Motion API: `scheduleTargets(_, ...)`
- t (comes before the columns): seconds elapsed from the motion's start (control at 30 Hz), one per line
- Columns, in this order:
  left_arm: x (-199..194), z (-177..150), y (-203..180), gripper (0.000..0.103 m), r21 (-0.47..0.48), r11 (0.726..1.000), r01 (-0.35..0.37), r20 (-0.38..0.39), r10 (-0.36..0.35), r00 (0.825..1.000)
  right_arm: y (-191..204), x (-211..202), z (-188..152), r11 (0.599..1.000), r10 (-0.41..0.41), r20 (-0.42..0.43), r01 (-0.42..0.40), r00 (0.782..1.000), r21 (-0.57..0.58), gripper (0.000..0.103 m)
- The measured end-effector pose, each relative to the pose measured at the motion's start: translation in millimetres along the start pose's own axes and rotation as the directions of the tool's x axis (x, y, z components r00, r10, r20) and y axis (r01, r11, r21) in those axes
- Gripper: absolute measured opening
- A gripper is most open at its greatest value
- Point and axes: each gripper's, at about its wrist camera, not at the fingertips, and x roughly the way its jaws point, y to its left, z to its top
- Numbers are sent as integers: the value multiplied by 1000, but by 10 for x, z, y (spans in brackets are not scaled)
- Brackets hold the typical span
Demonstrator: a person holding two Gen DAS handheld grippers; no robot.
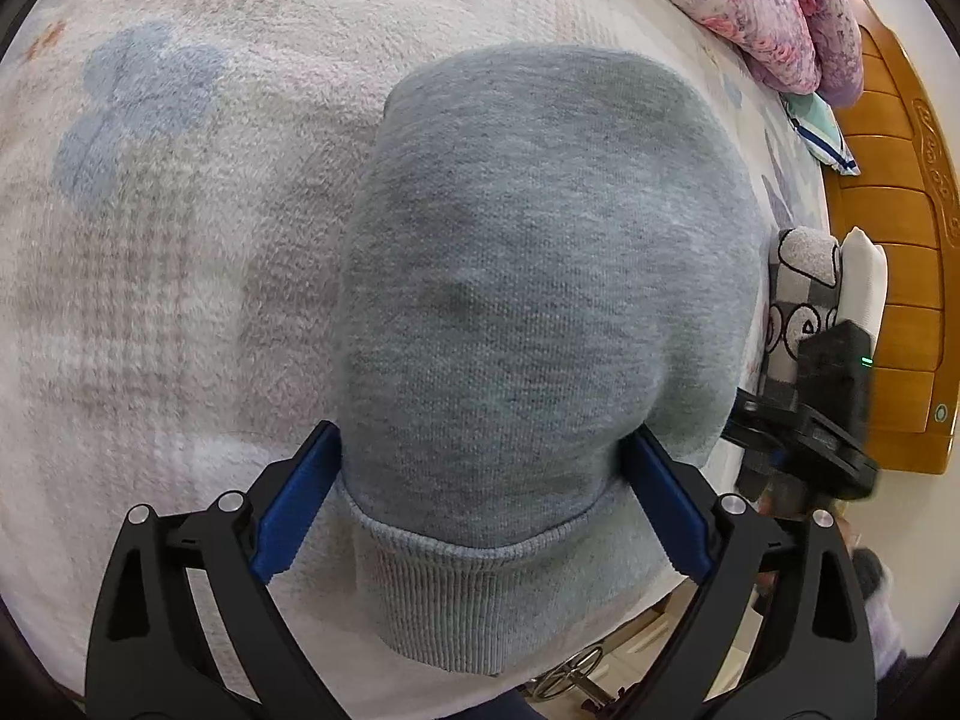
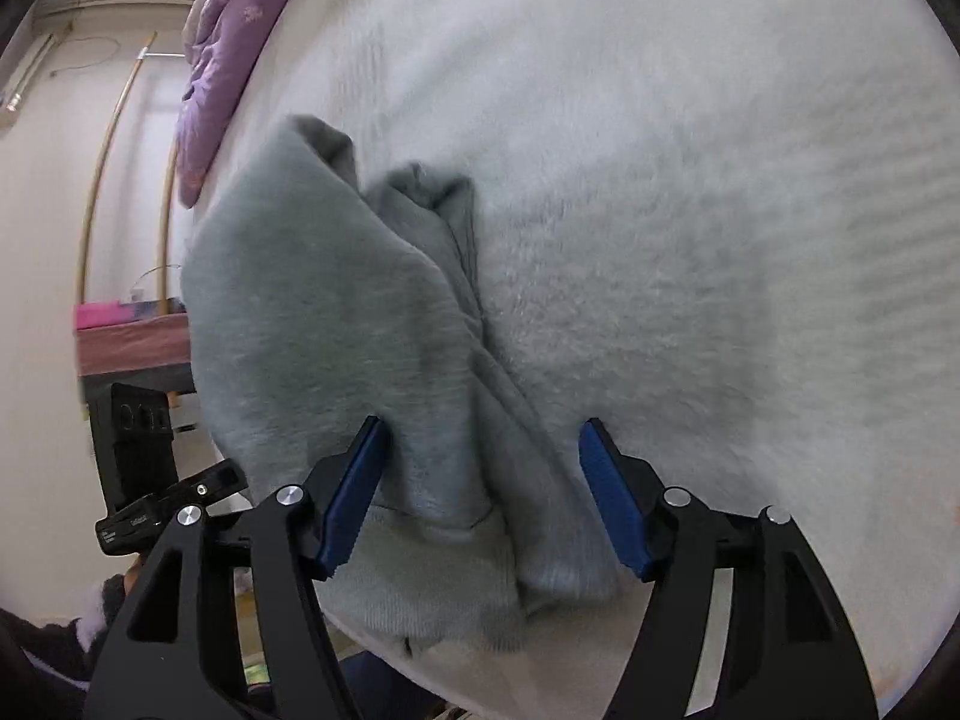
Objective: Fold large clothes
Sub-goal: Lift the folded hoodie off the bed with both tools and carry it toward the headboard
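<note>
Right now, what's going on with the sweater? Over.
Left tool open, straddling the grey-blue knit sweater. Right tool open over its bunched edge. Sweater flat on fluffy white blanket. Nothing blocking.

Bed covered by a pale fleece blanket [image 1: 180, 240]. Carved wooden headboard [image 1: 900, 240] along its right edge, floral quilt [image 1: 756, 6] bunched at the far right corner. White wall [image 2: 42, 210] beyond; low stand with pink top [image 2: 132, 336] against it.
</note>
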Motion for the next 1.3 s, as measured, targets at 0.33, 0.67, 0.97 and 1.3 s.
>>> scheduleTargets(0.33, -37, -154, 194, 94, -66, 995, 74, 55, -71, 996, 11, 298, -40, 978, 204, -82, -200, 976, 60, 70)
scheduleTargets(0.67, 43, -178, 362, 88, -177, 968, 177, 73, -167, 983, -121, 341, -61, 948, 298, -17, -294, 954, 125, 45)
scheduleTargets(0.97, -236, -350, 241, 61, -250, 944, 214, 165, -176, 970, 181, 61, -95, 970, 235, -13, -233, 972, 65, 28)
scheduleTargets(1.3, -752, -857, -17, 60, -212, 949, 234, 155, -204, 967, 786, -433, -554, 996, 84, 23, -84, 996, -12, 27)
